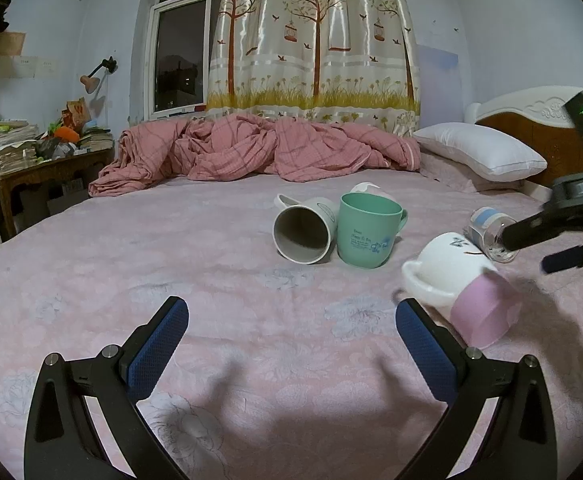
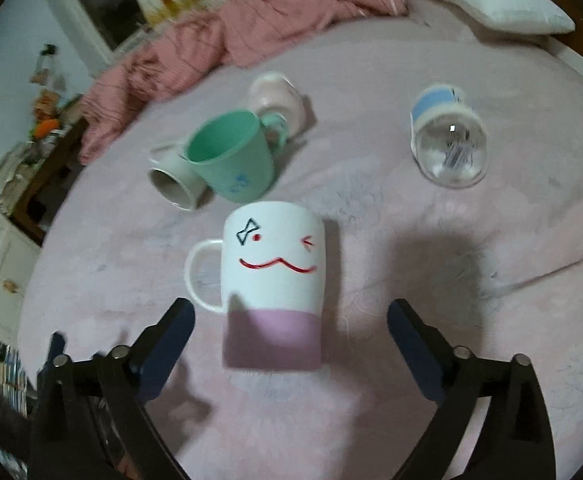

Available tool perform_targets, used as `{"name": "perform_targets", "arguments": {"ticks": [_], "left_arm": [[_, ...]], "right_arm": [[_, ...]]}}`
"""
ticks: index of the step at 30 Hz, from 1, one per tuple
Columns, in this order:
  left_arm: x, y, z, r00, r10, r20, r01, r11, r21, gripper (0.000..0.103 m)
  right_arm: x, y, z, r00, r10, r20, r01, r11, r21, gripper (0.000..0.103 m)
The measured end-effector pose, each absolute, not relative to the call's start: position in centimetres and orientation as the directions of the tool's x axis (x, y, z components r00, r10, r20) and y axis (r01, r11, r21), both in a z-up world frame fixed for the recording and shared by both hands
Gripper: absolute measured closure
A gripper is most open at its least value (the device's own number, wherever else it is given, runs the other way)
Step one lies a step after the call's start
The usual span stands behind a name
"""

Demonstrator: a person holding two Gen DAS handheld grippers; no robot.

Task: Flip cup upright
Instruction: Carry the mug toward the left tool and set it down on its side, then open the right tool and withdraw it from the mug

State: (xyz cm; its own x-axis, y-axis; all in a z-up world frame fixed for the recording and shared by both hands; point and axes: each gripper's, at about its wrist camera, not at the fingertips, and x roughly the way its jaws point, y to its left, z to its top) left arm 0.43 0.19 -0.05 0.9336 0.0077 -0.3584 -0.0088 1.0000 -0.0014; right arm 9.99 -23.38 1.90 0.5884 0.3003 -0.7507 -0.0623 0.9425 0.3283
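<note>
A white mug with a pink band and a drawn face lies on its side on the pink bed sheet, handle to the left; it also shows in the left wrist view. My right gripper is open, hovering above it with a finger on each side. My left gripper is open and empty, low over the sheet, its right finger close to the mug's handle. A green mug stands upright mid-bed. A white mug lies on its side next to it.
A clear glass cup with a blue band lies on its side at the right. A pale pink cup lies behind the green mug. A rumpled pink quilt, a pillow and a cluttered side table are at the back.
</note>
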Motion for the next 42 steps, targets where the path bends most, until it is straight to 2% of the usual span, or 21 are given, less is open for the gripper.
{"name": "perform_targets", "arguments": {"ticks": [2,9,13,17,21,27,32,36,42], "left_arm": [[0.4,0.2,0.0,0.934,0.008,-0.358,-0.009,1.000,-0.001,0.000],[0.5,0.2,-0.1,0.933,0.008,-0.359,-0.008,1.000,0.000,0.000],[0.4,0.1,-0.1,0.934,0.008,-0.358,-0.008,1.000,0.000,0.000],[0.4,0.1,-0.1,0.934,0.008,-0.358,-0.009,1.000,-0.001,0.000],[0.4,0.1,-0.1,0.934,0.008,-0.358,-0.009,1.000,0.000,0.000],[0.5,0.2,-0.1,0.932,0.016,-0.362,-0.017,1.000,0.000,0.000],[0.7,0.5,0.3,0.928,0.024,-0.372,-0.026,1.000,-0.002,0.000],[0.8,0.5,0.3,0.927,0.024,-0.374,-0.026,1.000,0.001,0.000],[1.0,0.9,0.2,0.925,0.024,-0.380,-0.027,1.000,-0.002,0.000]], "right_arm": [[8.4,-24.3,2.7,0.642,0.278,-0.715,-0.073,0.950,0.305,0.001],[2.5,-26.9,1.4,0.846,-0.010,-0.533,0.063,0.995,0.081,0.000],[1.2,-28.6,-0.4,0.891,-0.036,-0.452,0.080,0.994,0.078,0.000],[1.1,-29.6,-0.3,0.895,-0.050,-0.444,0.110,0.988,0.111,0.000],[1.7,-28.9,-1.4,0.874,-0.075,-0.481,0.125,0.990,0.072,0.000],[1.2,-28.3,-1.4,0.886,-0.114,-0.450,0.143,0.989,0.030,0.000],[1.1,-28.3,-1.4,0.878,-0.121,-0.463,0.152,0.988,0.029,0.000],[0.4,-27.1,-1.0,0.892,-0.143,-0.430,0.145,0.989,-0.027,0.000],[0.5,-25.8,-1.0,0.889,-0.154,-0.432,0.127,0.988,-0.090,0.000]]}}
